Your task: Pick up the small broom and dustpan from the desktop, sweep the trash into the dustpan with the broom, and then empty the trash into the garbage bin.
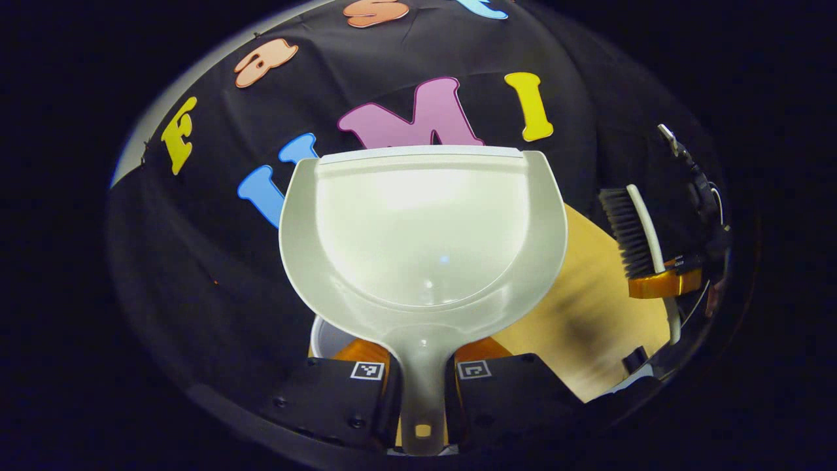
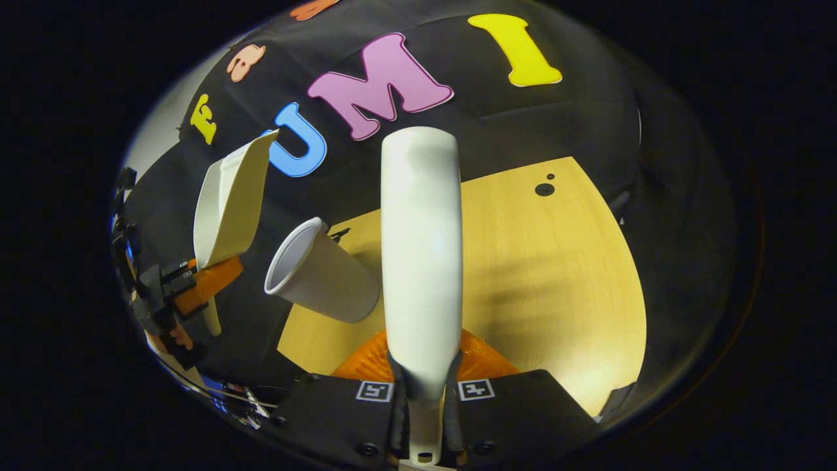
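My left gripper (image 1: pixel 422 386) pinches the dustpan (image 1: pixel 425 235) by its narrow handle, both fingers pressed on the stem just below where the scoop flares. In the left gripper view the pan fills the centre, its open lip up at twelve o'clock, and I see no trash in it. I judge it light, stiff plastic, smooth and likely slippery; held this far back it can swing, so the neck is the right hold, firmly kept.

My right gripper (image 2: pixel 424 392) is clamped on the broom (image 2: pixel 422 261) at the thin end of its handle, the pale back of it running up to twelve o'clock. From the left gripper view the broom (image 1: pixel 637 235) stands at three o'clock, dark bristles facing the pan. The bristles look soft and springy, the handle rigid and light.

The garbage bin (image 2: pixel 320 275), a pale cup-like tub, sits at nine o'clock of the broom on the wooden desktop (image 2: pixel 556 275), mouth toward the raised dustpan (image 2: pixel 232 203). It looks light and easy to tip, so I should not knock it.
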The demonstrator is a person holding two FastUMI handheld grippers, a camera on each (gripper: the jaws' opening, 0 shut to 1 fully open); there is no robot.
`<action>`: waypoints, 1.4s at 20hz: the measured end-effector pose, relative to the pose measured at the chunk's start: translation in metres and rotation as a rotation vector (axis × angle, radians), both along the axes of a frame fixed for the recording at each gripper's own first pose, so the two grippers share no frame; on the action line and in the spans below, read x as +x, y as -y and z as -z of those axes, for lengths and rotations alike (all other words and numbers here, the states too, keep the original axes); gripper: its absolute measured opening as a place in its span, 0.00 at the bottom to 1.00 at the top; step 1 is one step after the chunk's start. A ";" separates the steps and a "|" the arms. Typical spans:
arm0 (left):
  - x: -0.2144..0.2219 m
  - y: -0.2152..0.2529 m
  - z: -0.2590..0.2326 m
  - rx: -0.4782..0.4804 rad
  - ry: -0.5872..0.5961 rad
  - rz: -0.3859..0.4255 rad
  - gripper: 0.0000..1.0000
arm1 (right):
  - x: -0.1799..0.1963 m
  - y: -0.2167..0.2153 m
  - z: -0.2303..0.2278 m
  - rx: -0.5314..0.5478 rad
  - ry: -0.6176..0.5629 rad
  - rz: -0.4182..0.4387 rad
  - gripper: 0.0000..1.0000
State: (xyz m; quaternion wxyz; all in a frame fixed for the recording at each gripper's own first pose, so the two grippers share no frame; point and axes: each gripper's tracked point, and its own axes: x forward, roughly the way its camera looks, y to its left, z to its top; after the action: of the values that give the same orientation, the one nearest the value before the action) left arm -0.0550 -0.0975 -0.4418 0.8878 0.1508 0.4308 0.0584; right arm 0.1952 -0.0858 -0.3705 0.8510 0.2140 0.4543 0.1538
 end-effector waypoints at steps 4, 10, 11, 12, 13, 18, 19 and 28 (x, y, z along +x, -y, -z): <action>-0.015 0.048 0.067 -0.140 -0.129 0.004 0.24 | -0.004 0.019 0.029 -0.082 -0.090 0.049 0.22; -0.059 0.055 0.166 -0.248 -0.355 -0.119 0.24 | -0.018 0.022 0.076 -0.189 -0.240 0.007 0.22; -0.062 0.054 0.178 -0.249 -0.385 -0.138 0.25 | -0.022 0.022 0.086 -0.210 -0.264 -0.013 0.22; -0.067 0.054 0.190 -0.252 -0.409 -0.149 0.25 | -0.025 0.019 0.097 -0.222 -0.286 -0.023 0.22; -0.073 0.055 0.204 -0.258 -0.435 -0.159 0.25 | -0.030 0.016 0.109 -0.234 -0.320 -0.034 0.22; -0.101 0.059 0.248 -0.329 -0.572 -0.224 0.25 | -0.063 -0.015 0.159 -0.282 -0.457 -0.120 0.22; -0.102 0.057 0.252 -0.338 -0.583 -0.230 0.25 | -0.067 -0.017 0.165 -0.299 -0.466 -0.138 0.23; -0.096 0.069 0.256 -0.344 -0.652 -0.263 0.25 | -0.091 -0.026 0.219 -0.375 -0.613 -0.124 0.22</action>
State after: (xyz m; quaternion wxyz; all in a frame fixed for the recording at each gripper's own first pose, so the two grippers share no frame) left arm -0.1507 -0.1663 -0.6979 0.7015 -0.0461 0.7096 0.0477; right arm 0.1047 -0.0600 -0.5894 0.6889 0.0623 0.7205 0.0478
